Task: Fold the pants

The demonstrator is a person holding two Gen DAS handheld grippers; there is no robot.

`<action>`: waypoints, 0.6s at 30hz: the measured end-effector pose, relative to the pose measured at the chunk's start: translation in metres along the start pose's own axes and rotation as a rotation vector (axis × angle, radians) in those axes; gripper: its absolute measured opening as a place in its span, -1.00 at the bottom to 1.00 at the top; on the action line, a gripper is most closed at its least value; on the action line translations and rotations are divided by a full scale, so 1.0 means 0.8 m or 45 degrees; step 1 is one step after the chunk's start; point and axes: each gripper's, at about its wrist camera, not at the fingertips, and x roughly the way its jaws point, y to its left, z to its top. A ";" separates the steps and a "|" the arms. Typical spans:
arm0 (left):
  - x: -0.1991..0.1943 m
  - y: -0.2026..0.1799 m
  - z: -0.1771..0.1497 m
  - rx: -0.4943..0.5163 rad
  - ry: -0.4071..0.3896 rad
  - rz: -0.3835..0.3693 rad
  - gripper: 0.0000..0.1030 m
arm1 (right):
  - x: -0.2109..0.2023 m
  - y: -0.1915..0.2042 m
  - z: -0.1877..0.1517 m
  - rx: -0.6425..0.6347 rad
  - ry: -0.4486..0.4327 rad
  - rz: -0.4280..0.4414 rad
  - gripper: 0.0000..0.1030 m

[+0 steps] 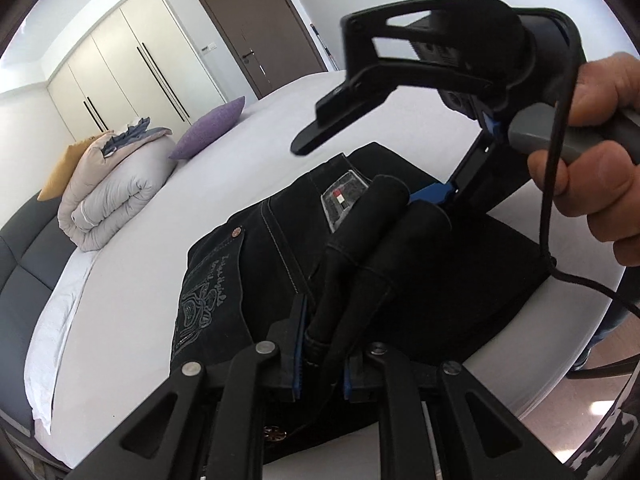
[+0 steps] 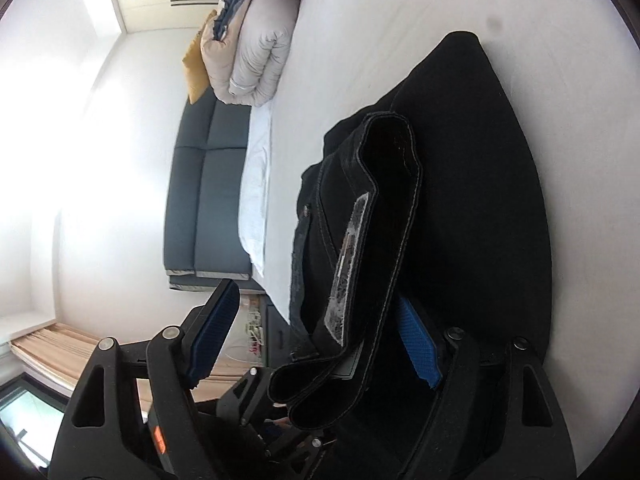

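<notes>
Left wrist view: the black pants (image 1: 280,248) are shown lying on the white bed (image 1: 132,280), already doubled into a compact stack, with the embroidered back pocket (image 1: 208,296) and a waistband label (image 1: 344,196) facing up. The left gripper (image 1: 320,364) is seen with its jaws drawn narrow, clamped on a bundled fold of the dark fabric that rises from the stack. The right gripper (image 1: 384,152), held in a hand (image 1: 600,152), is seen above the far end of the stack with its jaws spread wide; one blue pad lies at the cloth, the other is lifted clear.

Right wrist view: the wide spread of the right gripper (image 2: 316,340) is confirmed; a loop of hemmed cloth (image 2: 360,280) lies between the blue pads without being pinched. A rolled duvet (image 2: 256,52) and cushions are placed well apart, at the headboard.

The step in hand is judged to be laying the carried fold down onto the stack. It is best done if the pinched layers are kept together, lowered square to the stack's edges, and released only once the fold rests flat; the free jaws can be used to press out the raised loop.
</notes>
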 end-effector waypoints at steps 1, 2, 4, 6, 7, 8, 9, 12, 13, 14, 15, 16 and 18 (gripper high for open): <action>-0.001 -0.004 -0.002 0.015 -0.001 0.008 -0.73 | 0.005 0.002 0.000 -0.017 0.010 -0.031 0.48; -0.002 -0.007 -0.003 0.033 -0.005 0.018 -0.73 | 0.011 0.005 0.002 -0.035 0.023 -0.059 0.46; -0.003 -0.012 -0.003 0.045 -0.010 0.027 -0.73 | 0.021 0.008 0.005 -0.058 0.034 -0.080 0.33; -0.006 -0.014 -0.004 0.048 -0.014 0.029 -0.73 | 0.021 0.008 0.005 -0.068 0.033 -0.098 -0.09; -0.007 -0.015 -0.003 0.047 -0.016 0.028 -0.73 | 0.020 0.002 0.008 -0.051 0.032 -0.117 -0.44; -0.008 -0.015 -0.003 0.045 -0.018 0.024 -0.73 | 0.018 -0.005 0.008 -0.034 0.025 -0.135 -0.57; -0.007 -0.016 -0.002 0.046 -0.018 0.016 -0.73 | 0.013 -0.012 0.007 -0.030 0.014 -0.146 -0.66; -0.010 -0.025 0.001 0.068 -0.026 -0.003 -0.73 | 0.004 -0.013 0.000 -0.092 -0.023 -0.198 -0.69; -0.011 -0.028 0.003 0.074 -0.031 -0.009 -0.73 | 0.001 -0.012 -0.002 -0.110 -0.035 -0.212 -0.70; -0.012 -0.030 0.007 0.076 -0.039 -0.020 -0.73 | -0.005 -0.010 -0.002 -0.123 -0.048 -0.220 -0.70; -0.014 -0.032 0.010 0.075 -0.044 -0.029 -0.73 | -0.010 -0.008 -0.004 -0.135 -0.059 -0.228 -0.70; -0.014 -0.034 0.013 0.073 -0.048 -0.039 -0.73 | -0.016 -0.008 -0.004 -0.143 -0.066 -0.235 -0.70; -0.015 -0.038 0.018 0.074 -0.052 -0.053 -0.73 | -0.025 -0.009 -0.003 -0.142 -0.075 -0.238 -0.70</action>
